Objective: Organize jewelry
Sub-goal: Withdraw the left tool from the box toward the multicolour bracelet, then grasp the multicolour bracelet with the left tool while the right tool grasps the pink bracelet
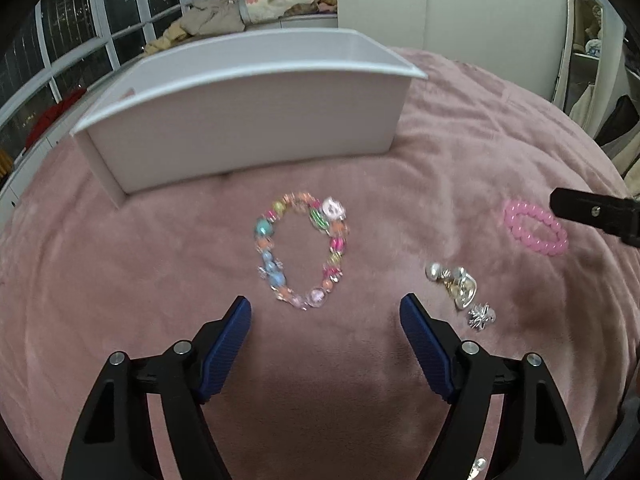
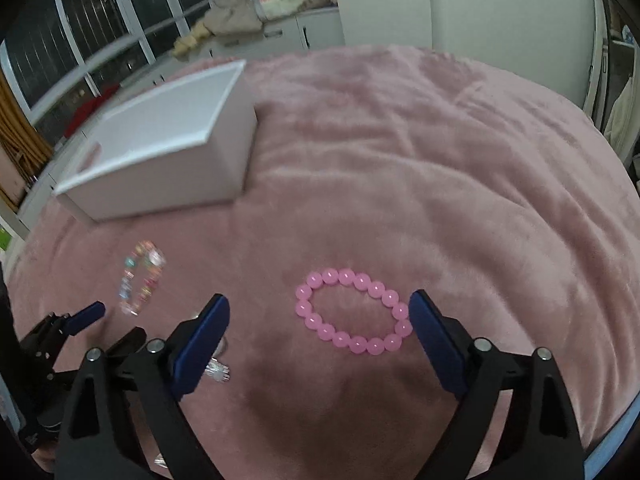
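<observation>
On my left, the white box (image 1: 248, 120) sits on the pink blanket (image 1: 120, 280), open side up. In front of it lies the multicolored beaded bracelet (image 1: 300, 252), just ahead of my left hand-held gripper (image 1: 326, 312), whose blue pads are spread apart, holding nothing. Farther right, a small cluster of silver earrings (image 1: 460, 288) rests on the blanket. My right hand-held gripper (image 2: 320, 312) is also wide apart, with the pink bead bracelet (image 2: 354, 312) lying between its fingertips, its right end just beside the right pad.

One white box (image 1: 248, 120), two bead bracelets, multicolored (image 1: 302, 252) and pink (image 1: 536, 232), and one silver trinket cluster (image 1: 460, 286).
</observation>
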`<act>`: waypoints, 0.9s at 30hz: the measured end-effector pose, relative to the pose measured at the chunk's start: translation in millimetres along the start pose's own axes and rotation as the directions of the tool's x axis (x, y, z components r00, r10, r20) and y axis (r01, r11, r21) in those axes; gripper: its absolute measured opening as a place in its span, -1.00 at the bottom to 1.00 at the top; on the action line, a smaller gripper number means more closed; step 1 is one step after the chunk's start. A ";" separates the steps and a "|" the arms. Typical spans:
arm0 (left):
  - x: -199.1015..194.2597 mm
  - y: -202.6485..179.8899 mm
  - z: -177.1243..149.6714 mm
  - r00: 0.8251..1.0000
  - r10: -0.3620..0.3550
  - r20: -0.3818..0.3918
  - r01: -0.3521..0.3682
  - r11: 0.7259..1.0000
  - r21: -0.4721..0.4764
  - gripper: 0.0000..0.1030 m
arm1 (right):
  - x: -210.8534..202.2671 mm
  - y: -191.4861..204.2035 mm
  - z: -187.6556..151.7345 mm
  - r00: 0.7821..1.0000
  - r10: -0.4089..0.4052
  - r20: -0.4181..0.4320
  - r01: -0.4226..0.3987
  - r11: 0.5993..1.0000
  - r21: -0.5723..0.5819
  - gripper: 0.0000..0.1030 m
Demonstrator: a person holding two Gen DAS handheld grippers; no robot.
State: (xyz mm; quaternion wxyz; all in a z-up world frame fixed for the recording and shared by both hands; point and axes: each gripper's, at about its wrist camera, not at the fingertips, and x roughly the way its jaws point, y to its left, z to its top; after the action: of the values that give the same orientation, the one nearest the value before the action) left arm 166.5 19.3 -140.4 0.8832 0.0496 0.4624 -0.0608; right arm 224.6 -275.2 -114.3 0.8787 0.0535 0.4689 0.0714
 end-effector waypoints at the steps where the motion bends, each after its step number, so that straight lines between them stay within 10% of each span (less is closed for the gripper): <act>1: 3.8 -0.9 -0.8 1.000 0.003 -0.006 -0.003 1.000 0.003 0.52 | 3.5 1.7 -1.3 1.000 -0.006 -0.010 0.006 1.000 -0.012 0.71; 9: 22.8 -2.5 1.9 1.000 0.021 -0.021 -0.020 1.000 0.002 0.39 | 28.2 3.2 -7.6 0.996 0.001 -0.095 -0.003 1.000 -0.022 0.24; 17: 28.1 -1.2 9.4 0.999 -0.009 -0.046 0.010 1.000 0.017 -0.35 | 52.0 6.4 -13.4 0.986 -0.049 -0.161 0.040 0.997 -0.061 -0.20; 20: 28.0 3.0 10.6 0.998 -0.021 -0.052 0.022 1.000 0.006 -0.57 | 50.3 6.9 -13.0 0.987 -0.035 -0.155 0.025 0.998 -0.064 -0.72; 27: 23.4 5.7 11.9 0.998 -0.024 -0.062 0.023 1.000 -0.015 -0.70 | 38.0 3.2 -11.2 0.993 0.028 -0.118 -0.031 0.999 -0.023 -0.76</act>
State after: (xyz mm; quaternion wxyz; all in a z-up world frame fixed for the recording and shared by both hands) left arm 190.3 21.8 -152.7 0.8680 0.0399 0.4905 -0.0663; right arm 235.9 -265.0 -151.0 0.8491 0.0451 0.5179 0.0932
